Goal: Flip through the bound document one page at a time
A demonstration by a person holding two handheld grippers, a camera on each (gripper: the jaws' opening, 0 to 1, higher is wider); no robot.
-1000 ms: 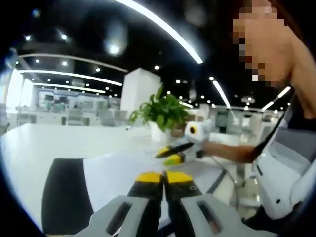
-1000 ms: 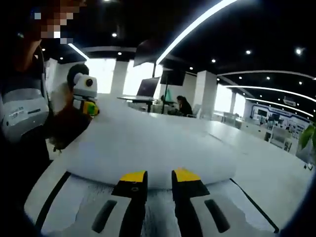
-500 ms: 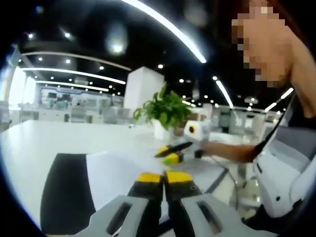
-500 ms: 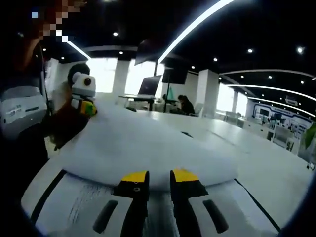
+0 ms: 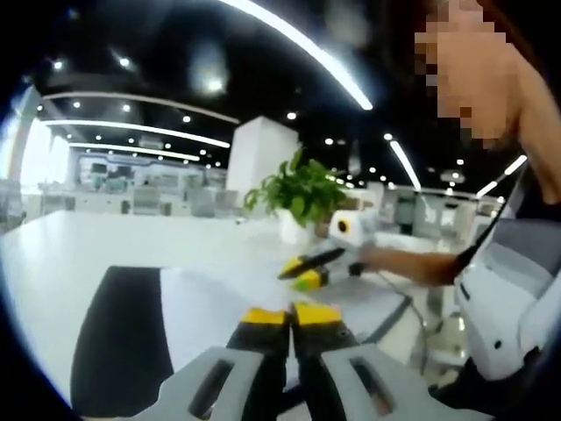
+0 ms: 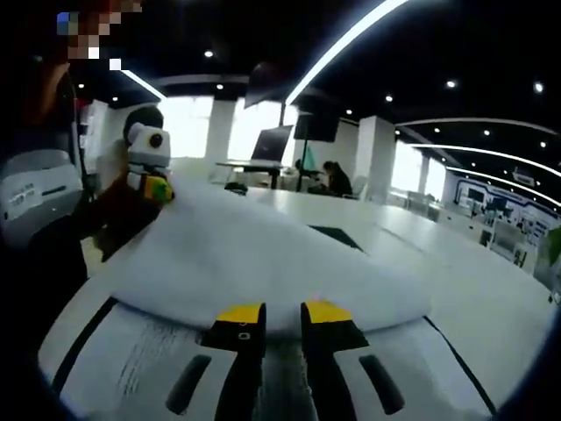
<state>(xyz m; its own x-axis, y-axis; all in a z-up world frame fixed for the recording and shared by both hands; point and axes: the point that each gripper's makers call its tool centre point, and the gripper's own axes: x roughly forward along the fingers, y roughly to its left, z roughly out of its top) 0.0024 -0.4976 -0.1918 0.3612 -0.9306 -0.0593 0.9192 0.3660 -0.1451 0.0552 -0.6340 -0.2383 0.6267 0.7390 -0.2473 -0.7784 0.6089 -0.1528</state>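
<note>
Left gripper view: the left claw (image 5: pixel 290 315) had its jaws pressed together, pinching the near edge of a white page (image 5: pixel 219 298); ahead and right, the right claw (image 5: pixel 306 272) touched the same page; a potted plant (image 5: pixel 301 195) stood beyond on the tabletop (image 5: pixel 61 254).
Right gripper view: the right claw (image 6: pixel 282 313) was slightly spread under the arched page (image 6: pixel 263 263) of the bound document (image 6: pixel 131 368); far left, the left claw (image 6: pixel 156 189) gripped the page.

No legible text showing anywhere. Faint grey print lines showing on open page (image 6: pixel 145 355) of bound document, right gripper view, lower left, too blurred for reading. Small mark appearing on person's white garment (image 6: pixel 31 197) at left edge, unreadable. Distant wall panels (image 5: pixel 105 167) glowing in left gripper view, any lettering too small for telling.
</note>
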